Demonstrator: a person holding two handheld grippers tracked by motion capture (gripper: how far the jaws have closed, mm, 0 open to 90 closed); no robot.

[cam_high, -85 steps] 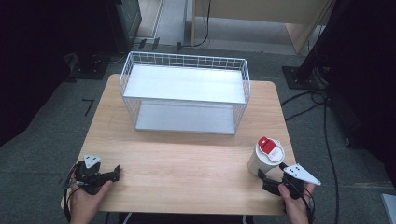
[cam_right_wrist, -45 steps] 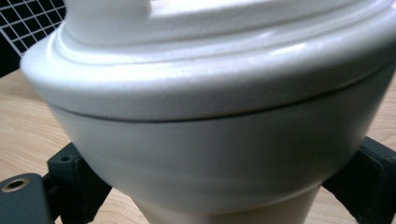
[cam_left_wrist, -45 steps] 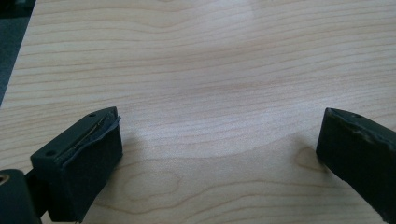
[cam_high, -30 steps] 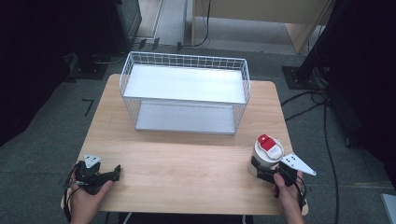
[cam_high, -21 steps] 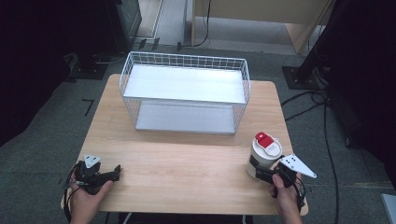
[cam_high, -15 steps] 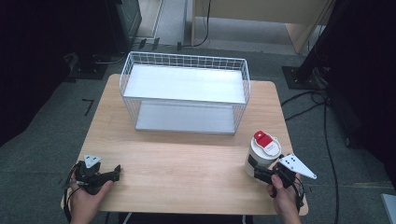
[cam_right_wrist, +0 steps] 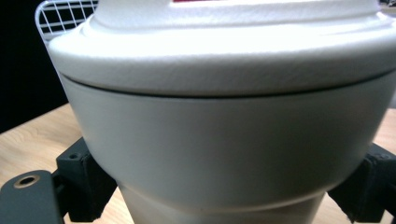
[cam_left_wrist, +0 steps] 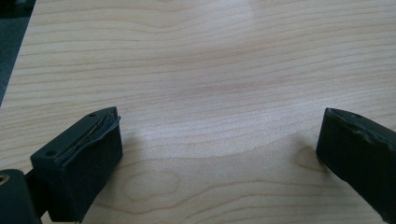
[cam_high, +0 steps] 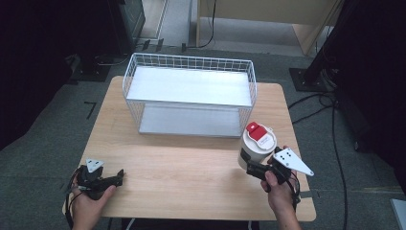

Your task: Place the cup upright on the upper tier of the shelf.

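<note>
A white tub-shaped cup (cam_high: 256,143) with a white lid and a red flap on top is at the right of the wooden table (cam_high: 191,163), in front of the wire basket's right corner. My right gripper (cam_high: 249,163) is shut on the cup's lower body, coming in from the near right. In the right gripper view the cup (cam_right_wrist: 224,126) sits between the two black fingers (cam_right_wrist: 84,182). At the table's front left my left gripper (cam_high: 117,176) stands open, low over bare wood (cam_left_wrist: 210,70), with nothing between its fingers (cam_left_wrist: 88,149).
A white wire basket (cam_high: 189,60) with two white shelves stands at the back middle of the table. Bare tabletop lies between the two grippers. Cables (cam_high: 311,108) run over the grey floor at the right, beside a dark stand base (cam_high: 311,79).
My right gripper came in from the right, closed on the cup and carried it left and a little toward the basket. The left gripper has stayed put.
</note>
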